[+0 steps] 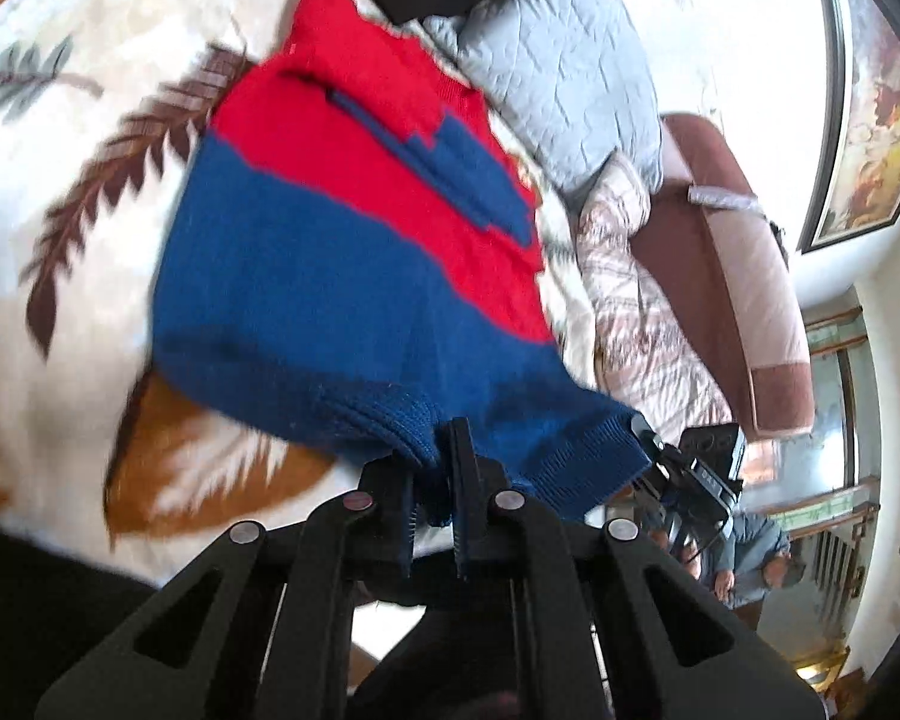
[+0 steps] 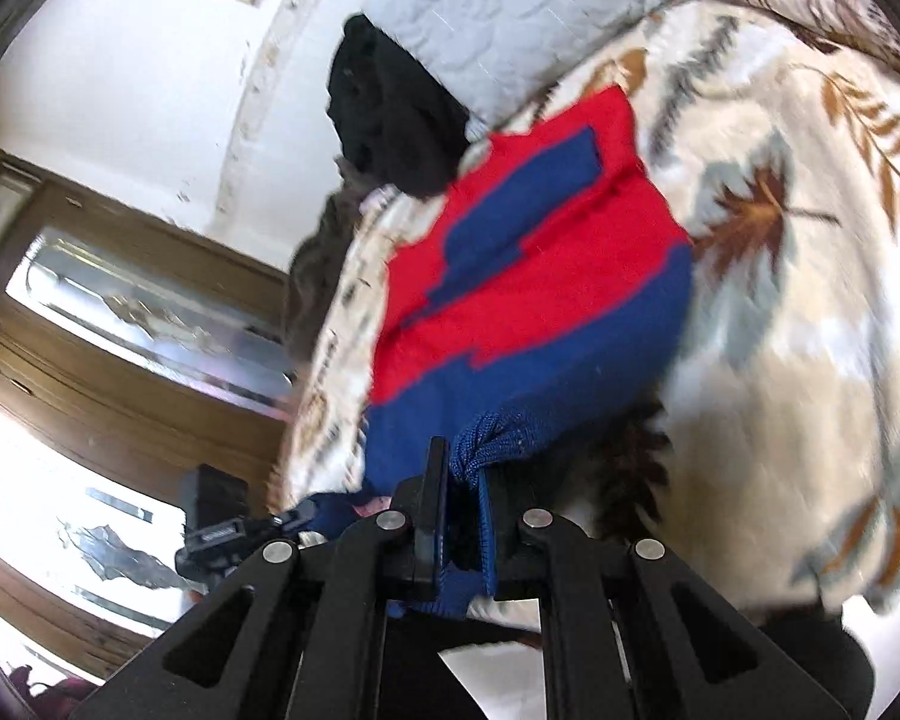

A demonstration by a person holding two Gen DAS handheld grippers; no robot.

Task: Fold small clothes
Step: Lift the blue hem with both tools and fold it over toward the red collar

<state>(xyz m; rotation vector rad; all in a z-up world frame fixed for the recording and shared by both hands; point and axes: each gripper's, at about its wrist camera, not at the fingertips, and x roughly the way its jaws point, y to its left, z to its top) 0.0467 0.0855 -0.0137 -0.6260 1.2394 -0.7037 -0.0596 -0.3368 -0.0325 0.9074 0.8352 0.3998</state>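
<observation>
A small red and blue knit sweater [image 1: 342, 228] lies stretched over a leaf-patterned blanket [image 1: 60, 192], its far end resting on the bed and its blue hem lifted. My left gripper [image 1: 435, 480] is shut on one corner of the blue ribbed hem. In the right wrist view the same sweater [image 2: 528, 300] stretches away from my right gripper [image 2: 459, 486], which is shut on the other hem corner. The right gripper also shows at the hem's far corner in the left wrist view [image 1: 648, 438].
A black garment [image 2: 390, 126] lies beyond the sweater's far end, against a grey quilted pillow [image 1: 570, 78]. A patterned cushion [image 1: 636, 300] and a brown headboard [image 1: 732, 276] stand to the right. A wooden door [image 2: 120, 312] is at left.
</observation>
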